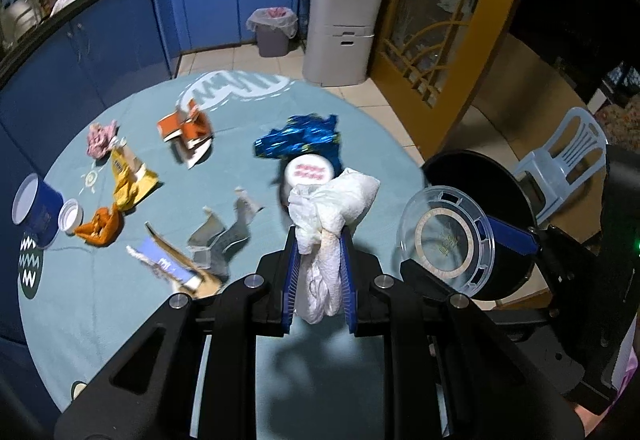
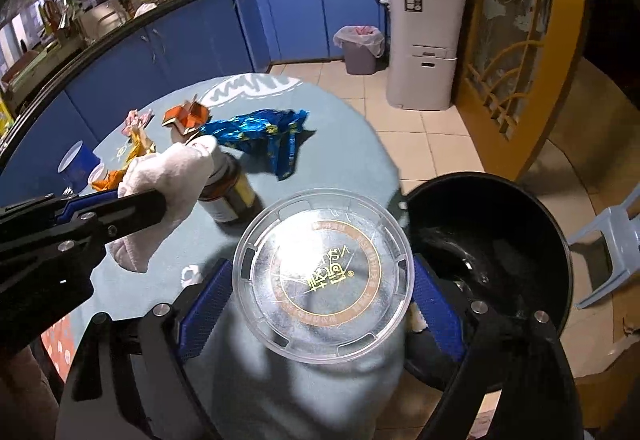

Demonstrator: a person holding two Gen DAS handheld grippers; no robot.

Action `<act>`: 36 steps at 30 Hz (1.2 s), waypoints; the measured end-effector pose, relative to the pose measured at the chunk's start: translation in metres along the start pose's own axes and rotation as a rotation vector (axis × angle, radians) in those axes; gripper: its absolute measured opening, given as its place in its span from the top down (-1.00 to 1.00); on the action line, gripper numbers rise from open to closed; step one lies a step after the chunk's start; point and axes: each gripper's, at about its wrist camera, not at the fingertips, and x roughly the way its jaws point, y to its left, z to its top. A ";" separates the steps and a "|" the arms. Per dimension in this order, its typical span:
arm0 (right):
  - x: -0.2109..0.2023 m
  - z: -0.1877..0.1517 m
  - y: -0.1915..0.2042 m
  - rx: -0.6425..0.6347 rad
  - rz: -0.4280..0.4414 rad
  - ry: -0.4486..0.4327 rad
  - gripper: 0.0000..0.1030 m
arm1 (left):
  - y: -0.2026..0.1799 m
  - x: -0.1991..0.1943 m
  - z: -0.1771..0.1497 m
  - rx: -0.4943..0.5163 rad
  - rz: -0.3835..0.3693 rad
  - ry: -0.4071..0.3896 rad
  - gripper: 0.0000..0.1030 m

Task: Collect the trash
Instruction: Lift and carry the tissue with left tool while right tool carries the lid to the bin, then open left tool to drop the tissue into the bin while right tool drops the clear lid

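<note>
Kitchen w/ blue cabinets (image 1: 120, 24), round table w/ light-blue cloth (image 1: 100, 300). Left gripper (image 1: 318, 260) clamped on crumpled white tissue (image 1: 332, 216), held above table. Right gripper (image 2: 324, 292) grips clear plastic lid (image 2: 324, 276) across its rim, beside black bin (image 2: 500, 240). Farther out on cloth: blue wrapper (image 1: 304, 140), jar (image 2: 228, 196), orange box (image 1: 186, 128), yellow wrapper (image 1: 128, 180), blue cup (image 1: 34, 208).

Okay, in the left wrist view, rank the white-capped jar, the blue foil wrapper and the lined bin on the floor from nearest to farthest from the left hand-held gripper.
1. White-capped jar: just beyond the left hand-held gripper and its white tissue wad.
2. Blue foil wrapper: behind the jar, on the table.
3. Lined bin: on the floor by the blue cabinets.
</note>
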 end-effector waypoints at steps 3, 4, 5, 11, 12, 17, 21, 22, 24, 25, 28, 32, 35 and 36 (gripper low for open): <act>-0.007 -0.002 -0.010 0.020 -0.010 -0.011 -0.65 | -0.016 0.001 0.005 0.027 -0.009 -0.007 0.62; -0.009 -0.003 -0.015 0.029 -0.013 -0.015 -0.65 | -0.022 0.001 0.006 0.035 -0.010 -0.009 0.62; -0.010 -0.003 -0.018 0.036 -0.014 -0.017 -0.65 | -0.027 0.001 0.007 0.045 -0.013 -0.010 0.62; -0.019 -0.007 -0.042 0.082 -0.037 -0.036 -0.65 | -0.060 0.008 0.014 0.090 -0.026 -0.013 0.62; -0.020 -0.007 -0.046 0.090 -0.043 -0.038 -0.65 | -0.063 0.009 0.015 0.096 -0.028 -0.012 0.62; -0.022 -0.009 -0.071 0.135 -0.058 -0.042 -0.65 | -0.088 0.019 0.020 0.135 -0.037 -0.003 0.62; -0.022 -0.009 -0.088 0.165 -0.067 -0.044 -0.65 | -0.103 0.028 0.025 0.154 -0.039 0.008 0.62; -0.021 -0.009 -0.092 0.170 -0.069 -0.044 -0.65 | -0.109 0.032 0.027 0.159 -0.039 0.010 0.62; -0.021 -0.008 -0.100 0.181 -0.075 -0.046 -0.65 | -0.118 0.038 0.031 0.167 -0.041 0.016 0.62; -0.021 -0.008 -0.105 0.188 -0.077 -0.047 -0.65 | -0.120 0.040 0.032 0.170 -0.043 0.019 0.62; -0.021 -0.007 -0.112 0.198 -0.082 -0.049 -0.65 | -0.132 0.048 0.036 0.182 -0.043 0.024 0.61; -0.018 -0.007 -0.123 0.211 -0.086 -0.045 -0.65 | -0.142 0.056 0.043 0.188 -0.047 0.025 0.61; -0.016 -0.007 -0.129 0.218 -0.085 -0.044 -0.65 | -0.148 0.060 0.049 0.188 -0.051 0.027 0.61; -0.015 -0.006 -0.130 0.220 -0.085 -0.044 -0.65 | -0.150 0.062 0.051 0.189 -0.055 0.031 0.61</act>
